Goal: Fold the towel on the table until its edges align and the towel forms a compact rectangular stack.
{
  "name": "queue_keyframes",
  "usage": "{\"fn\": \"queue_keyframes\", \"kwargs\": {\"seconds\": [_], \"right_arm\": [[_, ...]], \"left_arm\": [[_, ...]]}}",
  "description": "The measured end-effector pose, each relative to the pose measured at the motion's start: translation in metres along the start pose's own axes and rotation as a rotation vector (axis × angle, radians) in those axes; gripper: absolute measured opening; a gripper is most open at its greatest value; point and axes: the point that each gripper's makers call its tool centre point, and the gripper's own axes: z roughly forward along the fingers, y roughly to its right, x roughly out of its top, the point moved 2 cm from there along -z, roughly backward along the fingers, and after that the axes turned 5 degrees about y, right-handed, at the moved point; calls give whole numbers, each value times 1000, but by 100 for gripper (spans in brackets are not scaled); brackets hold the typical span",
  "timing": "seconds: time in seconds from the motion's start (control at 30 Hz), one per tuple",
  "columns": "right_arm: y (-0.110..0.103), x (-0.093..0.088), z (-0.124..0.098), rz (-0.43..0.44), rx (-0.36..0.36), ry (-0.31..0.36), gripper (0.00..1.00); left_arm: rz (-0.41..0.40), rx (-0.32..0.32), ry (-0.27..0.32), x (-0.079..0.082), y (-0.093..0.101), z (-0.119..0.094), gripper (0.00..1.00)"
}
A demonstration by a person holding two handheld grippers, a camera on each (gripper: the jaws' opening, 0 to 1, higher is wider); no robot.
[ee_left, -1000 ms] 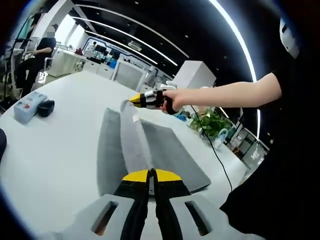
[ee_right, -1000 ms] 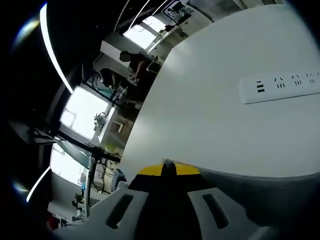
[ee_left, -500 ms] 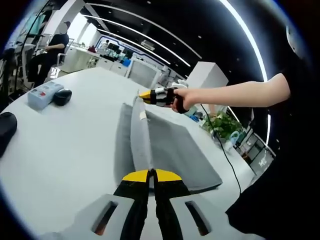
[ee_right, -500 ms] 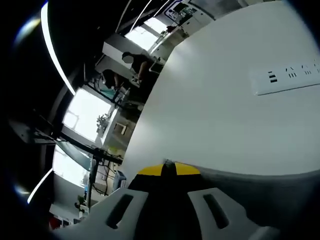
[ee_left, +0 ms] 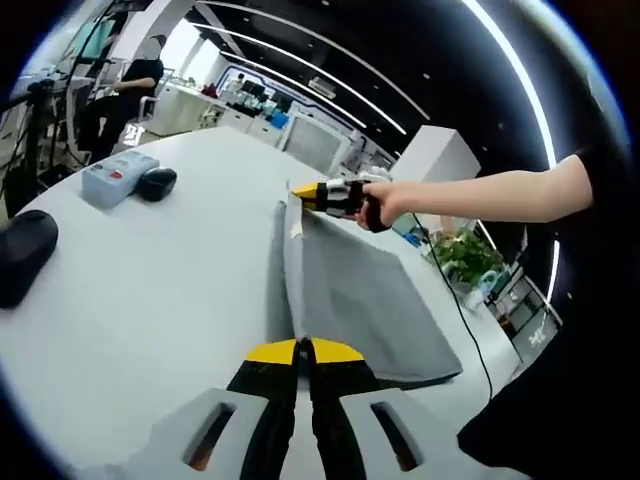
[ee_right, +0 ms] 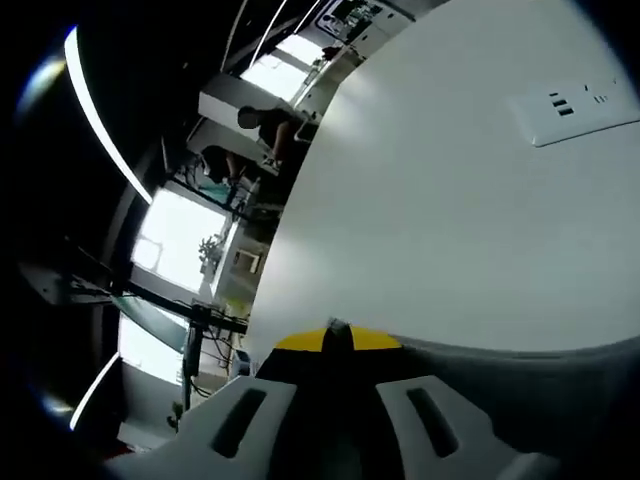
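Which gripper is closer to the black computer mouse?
Right. The right gripper holds the far end of the towel, across the table from the mouse. The left gripper pinches the near end, farther away.

No legible text, brand, number or sign appearing in either view, small white tag [ee_left: 296, 229] on the towel [ee_left: 350, 290] showing no readable print, grey box [ee_left: 117, 177] near the table's far edge bearing unreadable coloured markings, power strip [ee_right: 570, 103] carrying no readable lettering
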Motion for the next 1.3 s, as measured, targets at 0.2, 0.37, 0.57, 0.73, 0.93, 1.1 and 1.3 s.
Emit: {"fn": "queue_keyframes", "kwargs": {"seconds": [0.2,0.37,0.57,0.73,0.93,1.1,1.3], "right_arm": [[3,-6,3,-91,-43,40,6],[-7,-6,2,-39,11,39,12],[4,-2,-21,-226,-20,17,9],[24,4,-52,-299,-56,13,7],[43,-6,-96,-429,-66,-34,1],[63,3,-128,-372,-115,-9,0],[90,15,-161,-375,-216,29,0]], "left_arm": [[-14,-15,-43,-5,4,4,4],[78,-14,-53,-6,9,11,17],[64,-66,-28,8,32,19,17],[118,-135,-68,8,47,28,18],[110,-299,-92,0,77,43,15],[88,-435,-212,-20,106,52,1],[249,-558,-240,-25,135,68,1]]}}
